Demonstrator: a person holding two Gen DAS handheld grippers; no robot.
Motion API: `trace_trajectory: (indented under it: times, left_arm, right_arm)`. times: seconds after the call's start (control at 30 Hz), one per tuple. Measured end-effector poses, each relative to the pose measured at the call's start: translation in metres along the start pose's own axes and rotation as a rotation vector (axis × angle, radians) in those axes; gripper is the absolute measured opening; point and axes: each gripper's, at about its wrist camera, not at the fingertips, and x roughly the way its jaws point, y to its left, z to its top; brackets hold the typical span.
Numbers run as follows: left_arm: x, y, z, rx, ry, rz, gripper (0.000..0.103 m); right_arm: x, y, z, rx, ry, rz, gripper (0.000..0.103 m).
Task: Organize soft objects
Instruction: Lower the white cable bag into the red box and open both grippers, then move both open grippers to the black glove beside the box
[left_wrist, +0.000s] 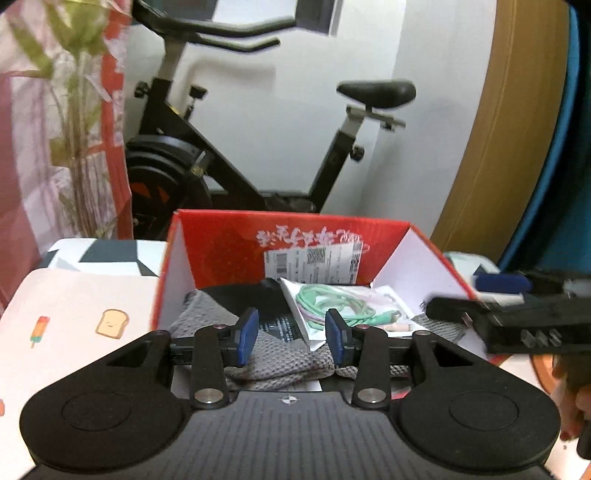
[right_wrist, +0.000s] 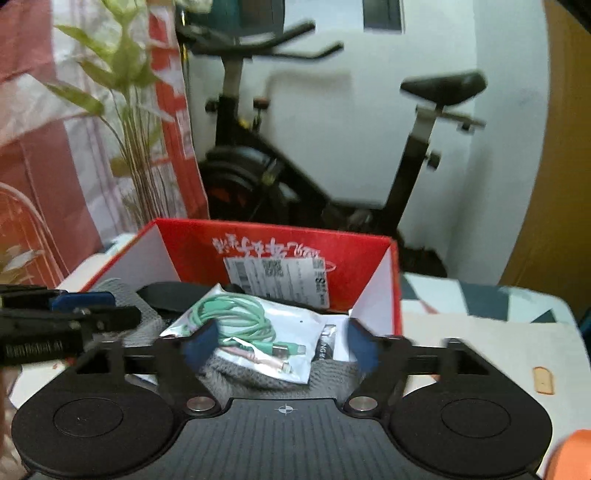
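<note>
Now both grippers are hovering over the red box (left_wrist: 229, 236) on the desk (left_wrist: 74, 295), and I'm judging this as the reach-in step. Inside, the grey knitted cloth (left_wrist: 284, 358) is lying across the bottom, with a bagged green cable (left_wrist: 332, 302) sitting on top of it. The left gripper (left_wrist: 291, 334) is holding its fingers apart, gripping nothing, just above the cloth. The right gripper (right_wrist: 280, 345) is spread wide over the bag. Next move likely calls for closing on the knit; the cable bag is getting in the way. Behind, an exercise bike (left_wrist: 258, 147) is standing clear.
</note>
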Motion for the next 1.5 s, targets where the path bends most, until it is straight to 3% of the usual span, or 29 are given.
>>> trace_trajectory:
  times: [0.1, 0.17, 0.23, 0.37, 0.5, 0.73, 0.97, 1.27, 1.5]
  left_arm:
    - [-0.023, 0.002, -0.007, -0.016, -0.049, 0.007, 0.073]
    - [-0.038, 0.003, -0.013, -0.028, -0.074, 0.040, 0.103]
    - [-0.056, 0.004, -0.020, -0.050, -0.101, 0.110, 0.103]
    - [-0.080, 0.008, -0.032, -0.070, -0.123, 0.140, 0.103]
    - [-0.099, 0.005, -0.049, -0.048, -0.161, 0.152, 0.103]
    - [-0.120, 0.004, -0.078, 0.000, -0.187, 0.157, 0.103]
    - [-0.120, 0.004, -0.106, 0.031, -0.181, 0.228, 0.103]
    - [-0.108, 0.011, -0.127, 0.004, -0.116, 0.207, 0.103]
    - [-0.100, 0.015, -0.131, -0.024, -0.087, 0.203, 0.103]
  right_arm:
    - [-0.026, 0.000, -0.016, 0.016, -0.055, 0.005, 0.102]
    - [-0.041, 0.000, -0.027, 0.038, -0.076, 0.002, 0.103]
    - [-0.053, 0.001, -0.036, 0.076, -0.090, 0.005, 0.103]
    - [-0.073, 0.004, -0.054, 0.141, -0.121, 0.028, 0.103]
    - [-0.087, 0.014, -0.072, 0.118, -0.163, 0.066, 0.103]
    - [-0.093, 0.032, -0.105, 0.061, -0.172, -0.008, 0.103]
    - [-0.082, 0.041, -0.131, 0.010, -0.129, -0.050, 0.103]
    - [-0.074, 0.031, -0.154, 0.059, -0.103, -0.123, 0.103]
    - [-0.070, 0.012, -0.161, 0.128, -0.099, -0.114, 0.103]
